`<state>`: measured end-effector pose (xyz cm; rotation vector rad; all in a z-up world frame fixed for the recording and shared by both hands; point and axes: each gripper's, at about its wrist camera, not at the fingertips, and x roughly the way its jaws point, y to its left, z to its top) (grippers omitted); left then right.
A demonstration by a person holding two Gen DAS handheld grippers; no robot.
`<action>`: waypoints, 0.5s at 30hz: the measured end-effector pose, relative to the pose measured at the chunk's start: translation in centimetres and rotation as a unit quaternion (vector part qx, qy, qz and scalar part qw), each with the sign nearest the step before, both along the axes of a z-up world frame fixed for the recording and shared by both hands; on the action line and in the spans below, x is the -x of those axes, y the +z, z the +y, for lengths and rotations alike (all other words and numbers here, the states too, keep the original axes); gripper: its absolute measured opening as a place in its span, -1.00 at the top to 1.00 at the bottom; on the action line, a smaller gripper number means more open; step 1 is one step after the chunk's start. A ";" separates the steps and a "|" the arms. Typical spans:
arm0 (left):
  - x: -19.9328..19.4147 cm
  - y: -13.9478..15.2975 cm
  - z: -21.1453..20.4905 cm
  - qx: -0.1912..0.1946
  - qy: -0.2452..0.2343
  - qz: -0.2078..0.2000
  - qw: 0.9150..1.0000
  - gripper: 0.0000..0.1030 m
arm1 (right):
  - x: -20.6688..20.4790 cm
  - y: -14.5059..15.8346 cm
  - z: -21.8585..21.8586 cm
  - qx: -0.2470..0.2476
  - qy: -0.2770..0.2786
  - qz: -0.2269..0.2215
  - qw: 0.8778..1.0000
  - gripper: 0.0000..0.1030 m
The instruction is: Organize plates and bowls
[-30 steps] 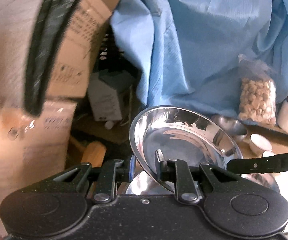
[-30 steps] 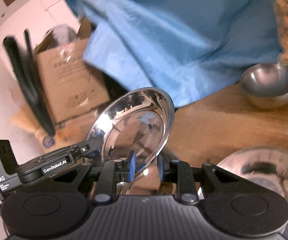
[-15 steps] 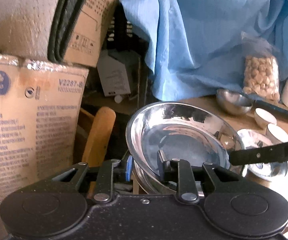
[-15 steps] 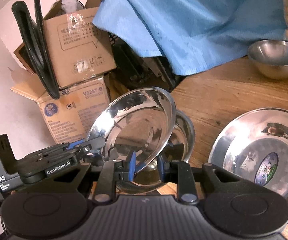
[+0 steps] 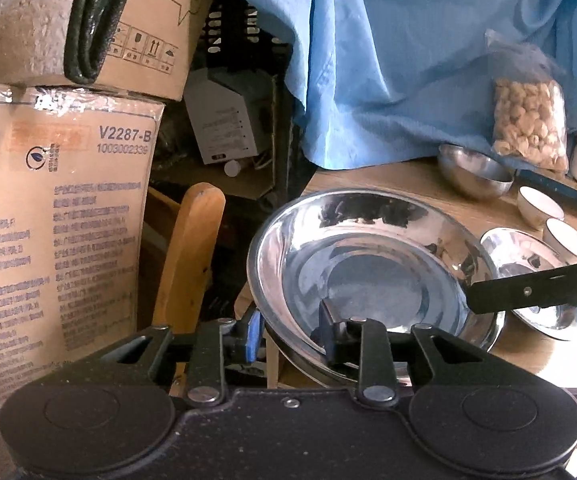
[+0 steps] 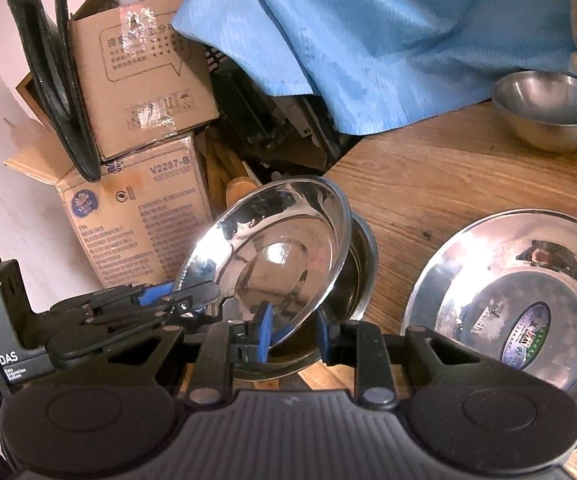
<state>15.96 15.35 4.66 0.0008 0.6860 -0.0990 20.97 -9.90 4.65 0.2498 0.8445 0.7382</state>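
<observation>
Steel plate, a moment ago tilted high, now sits lower over the plate beneath near the table's left edge, the left gripper opening around its rim, the right gripper narrow on the rim, so stacking looks nearly done.

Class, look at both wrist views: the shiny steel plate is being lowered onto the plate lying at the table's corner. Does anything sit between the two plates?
Nothing visible does. The held plate tilts over the lower plate, whose visible inside is bare. Only the right gripper and left gripper straddle the held plate's rim.
</observation>
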 end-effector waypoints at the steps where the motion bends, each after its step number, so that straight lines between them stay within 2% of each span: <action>1: -0.1 0.0 0.0 -0.001 -0.001 0.000 1.000 0.37 | -0.1 -0.1 0.1 0.002 0.000 0.002 1.000 0.47; 15: -0.7 -0.7 -1.0 -0.027 -0.005 0.007 1.000 0.31 | -1.6 -0.9 0.6 0.008 0.001 0.015 1.000 0.44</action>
